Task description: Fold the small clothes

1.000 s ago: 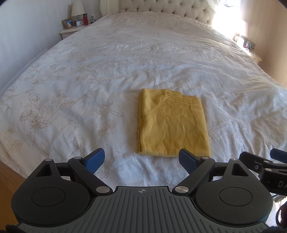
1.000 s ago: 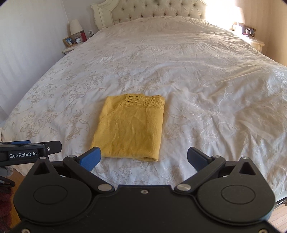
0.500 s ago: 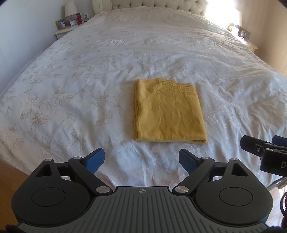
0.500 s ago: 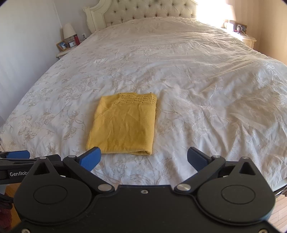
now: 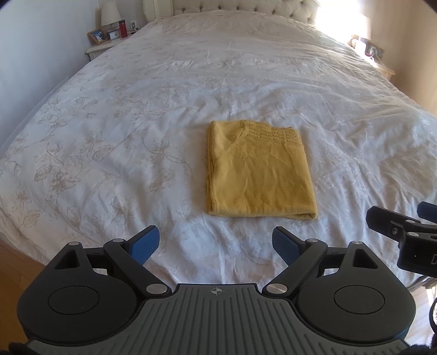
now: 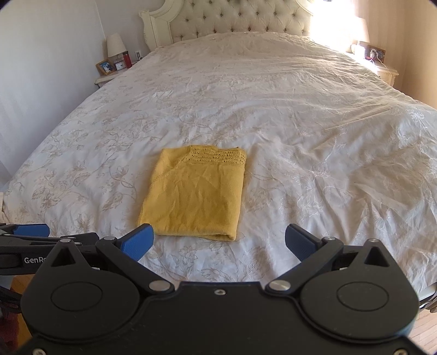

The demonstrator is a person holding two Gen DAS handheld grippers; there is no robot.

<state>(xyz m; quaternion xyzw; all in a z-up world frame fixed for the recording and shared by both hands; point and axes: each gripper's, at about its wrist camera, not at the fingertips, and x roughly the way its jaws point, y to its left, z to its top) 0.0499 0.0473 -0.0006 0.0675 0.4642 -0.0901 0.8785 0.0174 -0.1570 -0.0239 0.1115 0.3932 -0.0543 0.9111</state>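
A yellow knit garment point(image 5: 259, 172) lies folded into a flat rectangle on the white floral bedspread point(image 5: 123, 123), near the foot of the bed. It also shows in the right wrist view point(image 6: 194, 194). My left gripper point(image 5: 217, 241) is open and empty, held back from the garment's near edge. My right gripper point(image 6: 218, 240) is open and empty, also short of the garment. The right gripper shows at the right edge of the left wrist view point(image 5: 404, 229). The left gripper shows at the left edge of the right wrist view point(image 6: 30, 232).
A tufted headboard point(image 6: 240, 19) stands at the far end. A nightstand point(image 6: 109, 76) with a lamp, frames and a red bottle is at the back left. Another nightstand point(image 6: 382, 68) is at the back right. Wood floor point(image 5: 16, 270) shows below the bed's foot.
Both grippers have drawn back and up from the bed, so the folded garment sits farther from them. Both stay open and empty. The garment has not moved.
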